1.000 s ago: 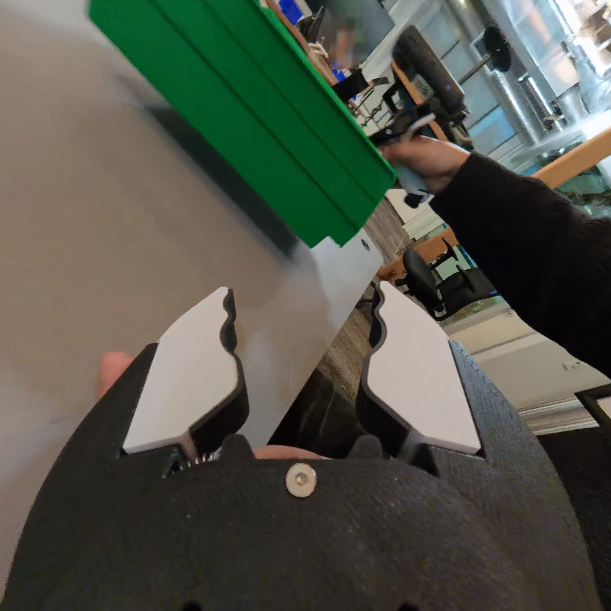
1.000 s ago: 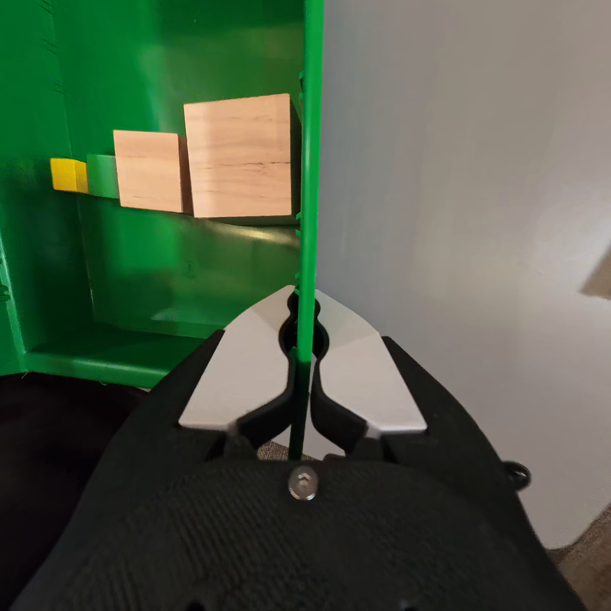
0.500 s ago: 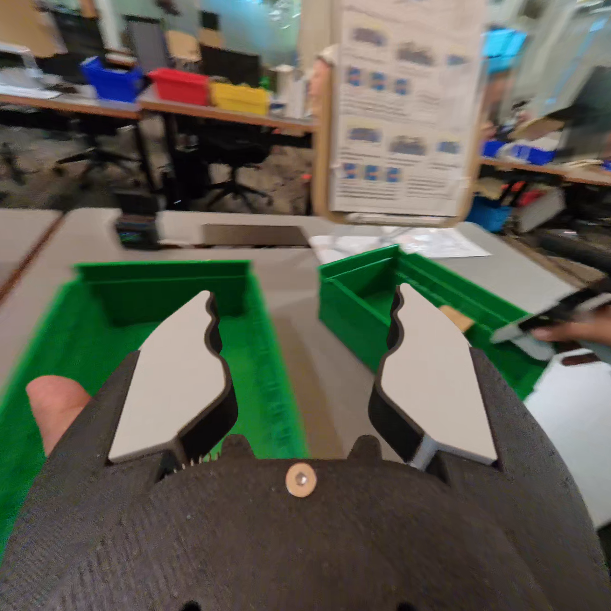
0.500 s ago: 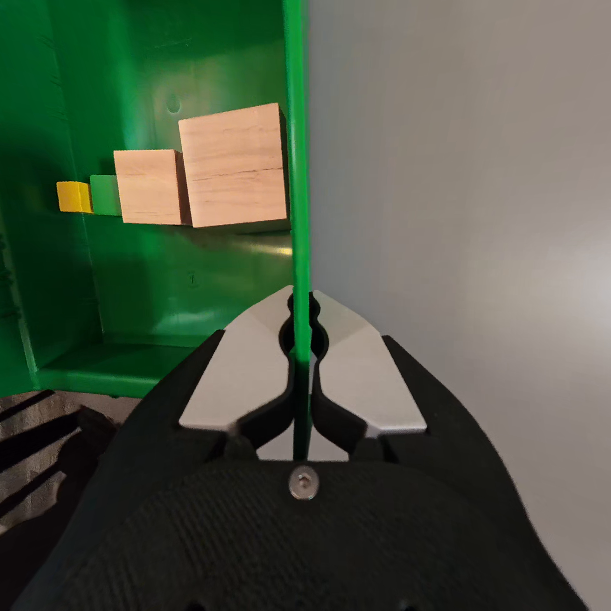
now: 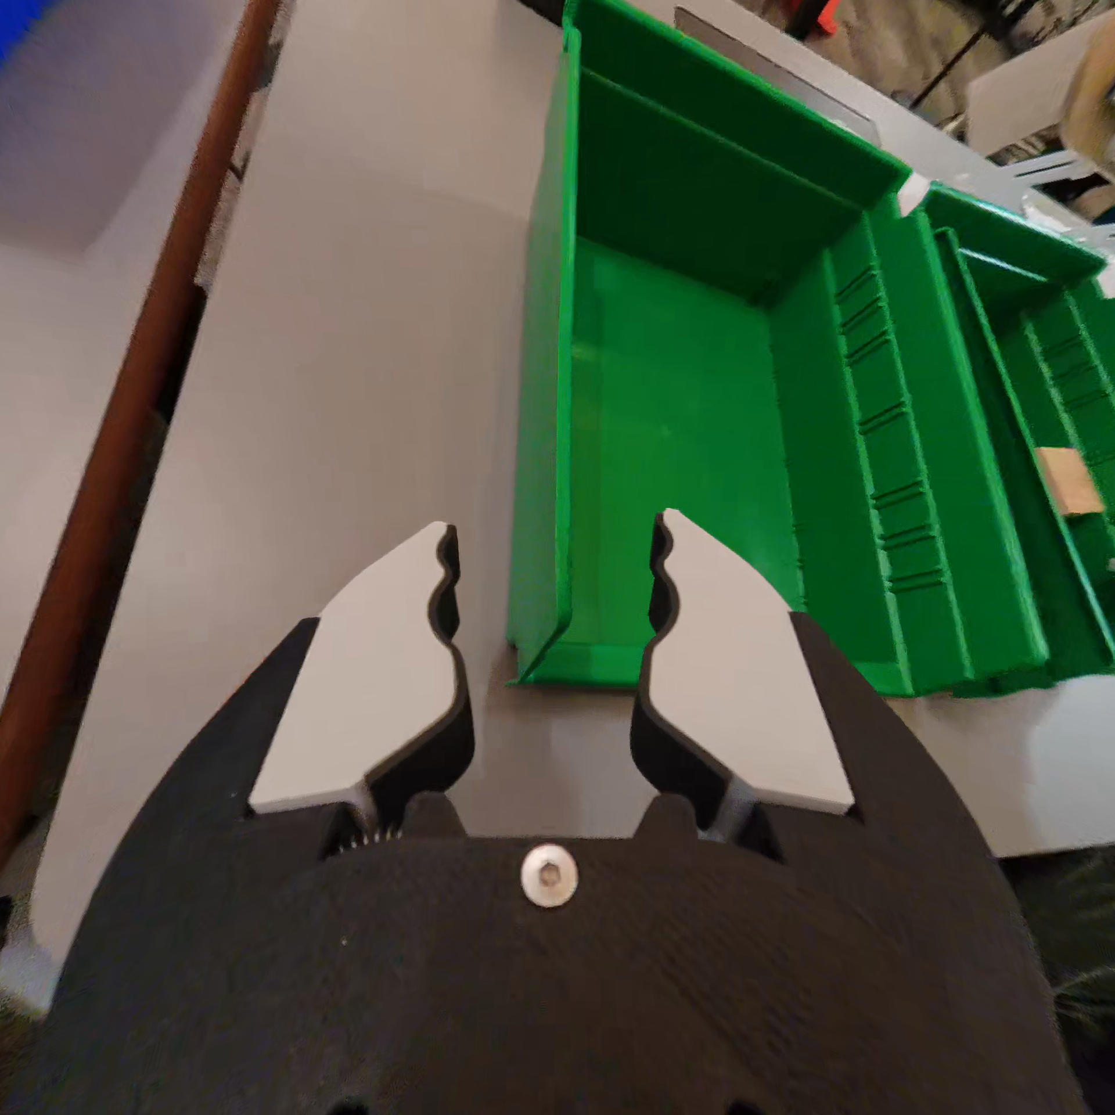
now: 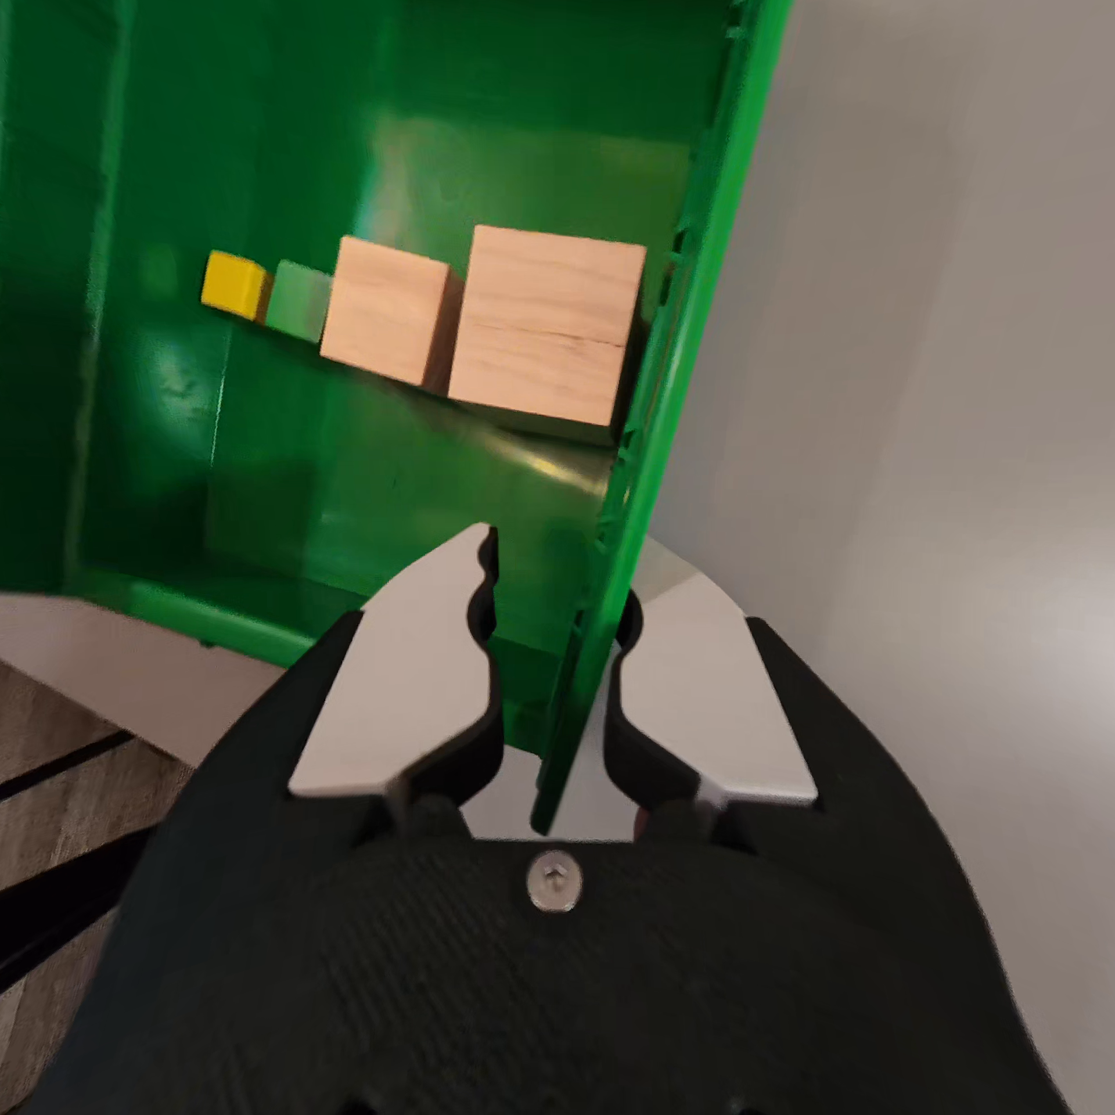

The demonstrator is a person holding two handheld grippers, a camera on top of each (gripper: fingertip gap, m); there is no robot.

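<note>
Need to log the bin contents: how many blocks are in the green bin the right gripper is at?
4, in one row: large wooden block against the right wall, smaller wooden block, green block, yellow block at the left end. None appear hidden.

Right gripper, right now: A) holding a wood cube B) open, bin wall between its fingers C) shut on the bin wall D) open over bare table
B: the right gripper is open with the green bin wall passing between its fingers; the wood cubes lie farther in, untouched.
</note>
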